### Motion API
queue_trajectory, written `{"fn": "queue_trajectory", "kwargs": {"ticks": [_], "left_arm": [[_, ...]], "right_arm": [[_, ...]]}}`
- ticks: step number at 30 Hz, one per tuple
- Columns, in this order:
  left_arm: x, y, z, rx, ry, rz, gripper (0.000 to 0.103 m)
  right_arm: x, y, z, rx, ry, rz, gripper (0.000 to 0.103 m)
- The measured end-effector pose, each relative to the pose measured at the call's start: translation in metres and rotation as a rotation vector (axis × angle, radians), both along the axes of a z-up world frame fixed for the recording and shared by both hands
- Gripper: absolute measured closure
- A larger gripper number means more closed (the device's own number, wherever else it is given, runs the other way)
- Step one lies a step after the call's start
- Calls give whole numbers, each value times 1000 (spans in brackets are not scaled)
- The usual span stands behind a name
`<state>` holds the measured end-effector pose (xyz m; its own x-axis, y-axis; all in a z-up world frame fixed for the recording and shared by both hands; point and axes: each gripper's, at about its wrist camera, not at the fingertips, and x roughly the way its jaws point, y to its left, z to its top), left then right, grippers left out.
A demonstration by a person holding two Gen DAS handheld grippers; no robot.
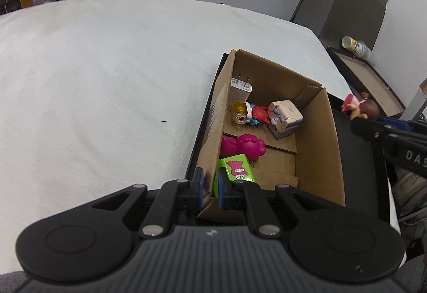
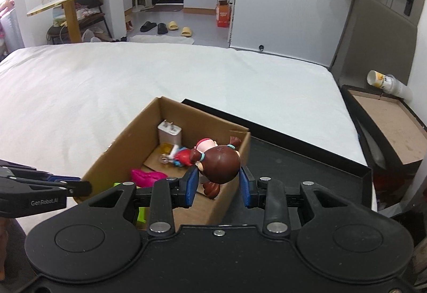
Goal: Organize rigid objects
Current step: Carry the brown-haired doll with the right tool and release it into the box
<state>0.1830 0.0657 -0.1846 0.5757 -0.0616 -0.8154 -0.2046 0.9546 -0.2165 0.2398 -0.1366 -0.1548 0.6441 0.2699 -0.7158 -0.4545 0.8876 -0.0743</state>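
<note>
Left gripper (image 1: 210,187): tilted downward, jaws pinched onto the near wall of the cardboard box (image 1: 315,138).
Right gripper (image 2: 218,187): angled down over the box, clamping a brown-haired doll figurine (image 2: 220,165) by its head.
Box: sits on a black tray (image 2: 307,167) on the white bed (image 2: 133,79).

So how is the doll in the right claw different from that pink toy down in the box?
The brown-haired doll is held up between the right gripper's blue pads, above the cardboard box; the magenta toy lies loose on the box floor. The doll has several colours; the magenta toy is one solid colour. Both are small hard figurines.
</note>
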Motion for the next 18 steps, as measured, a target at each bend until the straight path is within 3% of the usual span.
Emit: {"fn": "queue_trajectory", "kwargs": {"ticks": [11,15,18], "left_arm": [[0,3,-1,-18,-7,-17,94],[0,5,-2,-24,-6,-18,94],[0,4,-2,-24,-8,-20,94]], "right_arm": [[8,27,-12,-67,27,46,70],[15,28,-10,-47,39,34,62],[15,21,-7,-30,34,6,62]]}}
